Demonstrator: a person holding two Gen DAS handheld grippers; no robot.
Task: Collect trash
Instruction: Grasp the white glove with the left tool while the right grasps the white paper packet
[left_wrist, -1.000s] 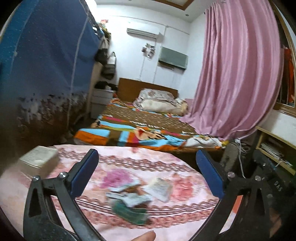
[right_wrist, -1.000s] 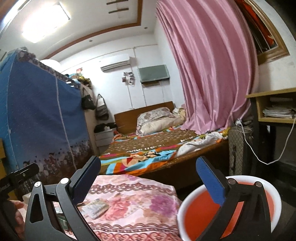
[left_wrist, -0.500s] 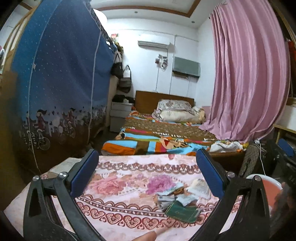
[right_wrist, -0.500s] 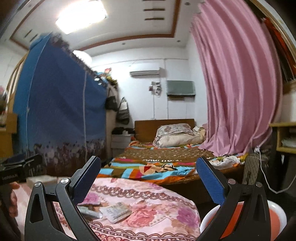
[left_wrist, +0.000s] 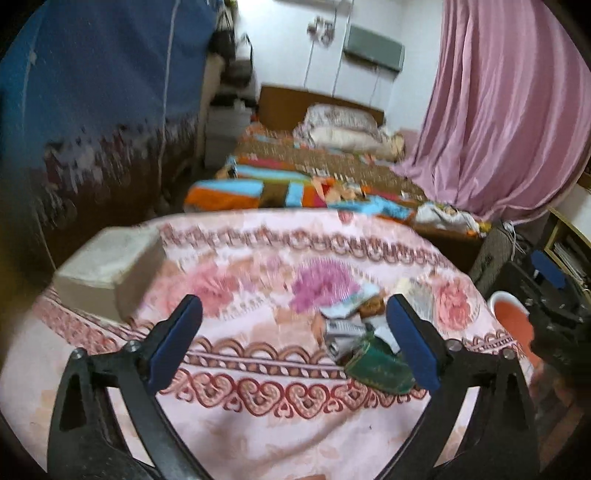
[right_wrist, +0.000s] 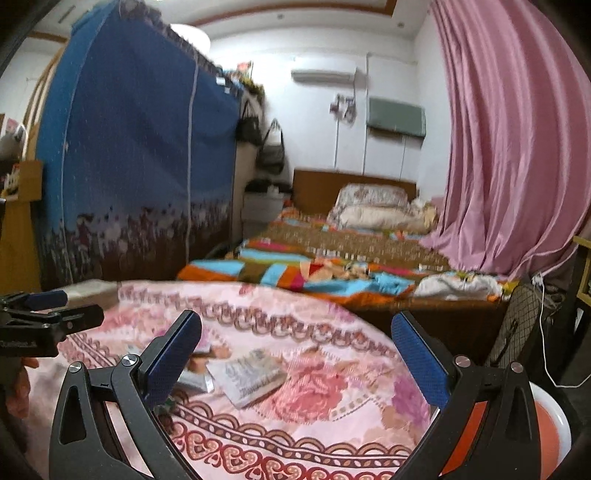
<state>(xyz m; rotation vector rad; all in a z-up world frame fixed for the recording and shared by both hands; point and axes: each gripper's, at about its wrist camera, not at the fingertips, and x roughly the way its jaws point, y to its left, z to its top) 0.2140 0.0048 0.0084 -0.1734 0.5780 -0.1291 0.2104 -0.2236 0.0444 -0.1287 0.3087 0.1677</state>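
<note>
One pile of crumpled wrappers (left_wrist: 354, 328), silver, white and green, is seen on the floral table (left_wrist: 258, 435); two grippers, left (left_wrist: 295, 339) and right (right_wrist: 297, 358), are held wide and empty. One orange bin (right_wrist: 546, 424) stands beside.

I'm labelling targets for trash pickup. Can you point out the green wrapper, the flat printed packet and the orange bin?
green wrapper (left_wrist: 380, 371), left wrist view, middle of its green face.
flat printed packet (right_wrist: 249, 374), right wrist view, centre of its top.
orange bin (left_wrist: 511, 319), left wrist view, orange inner wall.
</note>
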